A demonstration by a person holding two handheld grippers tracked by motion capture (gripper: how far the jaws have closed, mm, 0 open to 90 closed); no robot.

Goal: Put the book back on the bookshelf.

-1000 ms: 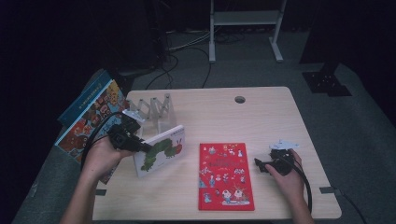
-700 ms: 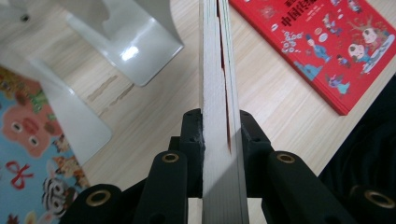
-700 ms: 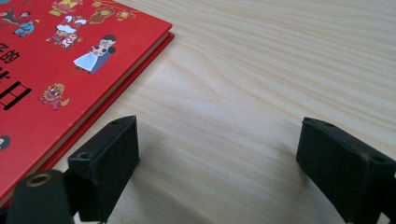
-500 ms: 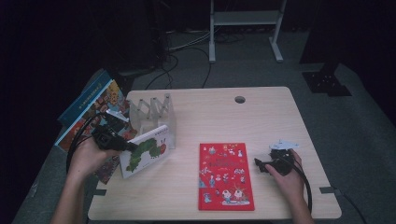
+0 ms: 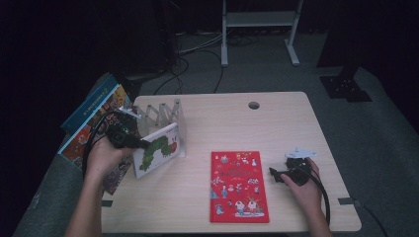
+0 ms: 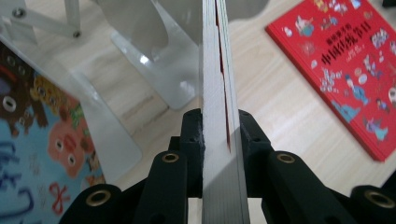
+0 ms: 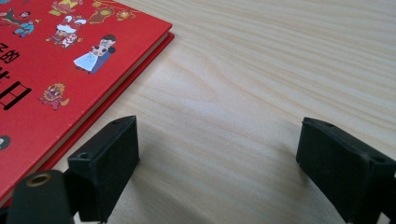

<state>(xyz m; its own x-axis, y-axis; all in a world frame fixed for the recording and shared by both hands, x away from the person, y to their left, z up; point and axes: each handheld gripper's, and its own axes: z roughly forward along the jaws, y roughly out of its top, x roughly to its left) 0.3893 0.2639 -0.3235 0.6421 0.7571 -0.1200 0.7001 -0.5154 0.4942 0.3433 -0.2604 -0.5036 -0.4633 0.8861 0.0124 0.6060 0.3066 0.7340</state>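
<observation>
My left gripper (image 5: 132, 141) is shut on a white picture book with a green caterpillar (image 5: 159, 149). It holds the book upright on its lower edge, right in front of the clear plastic book rack (image 5: 163, 111). In the left gripper view the book's page edge (image 6: 215, 84) runs up between the two jaws of my left gripper (image 6: 222, 140), with the clear plastic book rack (image 6: 154, 51) just behind. A red picture book (image 5: 238, 185) lies flat in the middle. My right gripper (image 5: 274, 174) rests open on the wood just right of it. In the right gripper view my right gripper (image 7: 219, 149) has bare table between its jaws, and the red picture book (image 7: 56, 60) lies to its left.
Several colourful books (image 5: 91, 116) lie stacked at the table's left edge, under and behind my left hand; one cover (image 6: 42, 140) is close by in the left gripper view. A cable hole (image 5: 254, 105) sits near the far edge of the wooden table (image 5: 296, 128). Metal stand legs stand on the floor beyond.
My left hand has carried the caterpillar book leftward, and it now stands closer to the rack. The right hand and the red book have stayed put.
</observation>
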